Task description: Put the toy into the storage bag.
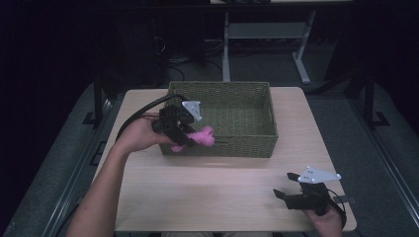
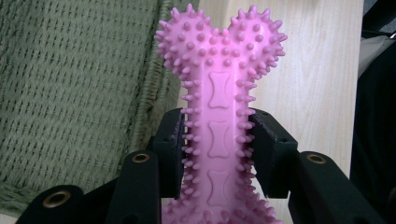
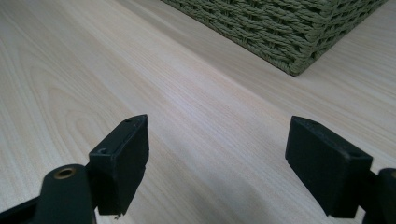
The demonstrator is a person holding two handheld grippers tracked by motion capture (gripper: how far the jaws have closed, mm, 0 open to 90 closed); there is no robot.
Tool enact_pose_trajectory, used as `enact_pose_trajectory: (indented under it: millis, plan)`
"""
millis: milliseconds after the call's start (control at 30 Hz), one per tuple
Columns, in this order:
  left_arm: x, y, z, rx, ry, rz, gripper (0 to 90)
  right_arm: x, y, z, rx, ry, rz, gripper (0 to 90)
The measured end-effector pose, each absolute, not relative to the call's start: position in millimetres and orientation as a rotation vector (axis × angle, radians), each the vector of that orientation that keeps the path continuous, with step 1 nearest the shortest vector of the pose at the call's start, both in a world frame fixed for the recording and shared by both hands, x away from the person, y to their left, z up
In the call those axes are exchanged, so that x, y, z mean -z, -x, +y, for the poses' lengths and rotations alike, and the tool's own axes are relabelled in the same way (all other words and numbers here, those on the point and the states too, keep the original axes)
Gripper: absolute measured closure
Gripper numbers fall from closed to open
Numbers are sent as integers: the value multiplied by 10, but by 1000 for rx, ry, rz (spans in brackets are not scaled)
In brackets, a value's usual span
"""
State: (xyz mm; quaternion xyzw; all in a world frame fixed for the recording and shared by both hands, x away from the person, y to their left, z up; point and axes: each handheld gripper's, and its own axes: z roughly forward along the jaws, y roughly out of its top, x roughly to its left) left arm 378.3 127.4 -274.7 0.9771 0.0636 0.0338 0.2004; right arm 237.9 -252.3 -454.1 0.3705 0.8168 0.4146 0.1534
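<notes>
The pink spiky bone toy (image 2: 219, 116) is pinched across its narrow shaft by the left gripper (image 2: 217, 149), whose two black jaws press in on either side of the middle, just where the toy is thinnest and the hold is surest. The knobbed head sticks out well beyond the jaws, so it can go down first without the gripper touching anything.

Taking the green woven basket (image 1: 247, 145) as the landmark: in the high view the toy (image 1: 200, 137) hangs at the basket's near left corner, about over the front rim. Whether it has crossed fully inside or sits just above the rim is hard to tell from that angle; the left gripper view shows basket weave on one side of the toy and bare table on the other, which suggests it straddles the edge. The left gripper (image 1: 184, 134) comes in from the basket's left side with its cable trailing back over the rim, probably held that way so the toy can be carried over the low wall and let go inside.

The right gripper (image 1: 286, 186) rests well in front of the basket's near right corner, low over the wooden table (image 1: 197, 187). Its jaws stand wide apart with nothing between them, likely parked out of the way.
</notes>
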Motion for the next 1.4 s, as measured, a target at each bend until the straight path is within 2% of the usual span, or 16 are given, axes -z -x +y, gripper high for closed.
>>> enact_pose_trajectory:
  millis: [600,1400]
  plan:
    - [2806,-4370,1135,-70,-2760,199,583,4513,-2362,-2532,-1198,-1058,2330,212]
    - [3146,-4769,997,-11,-2762,248,583,4499,-2322,-2532,-1211,-1051,2318,212]
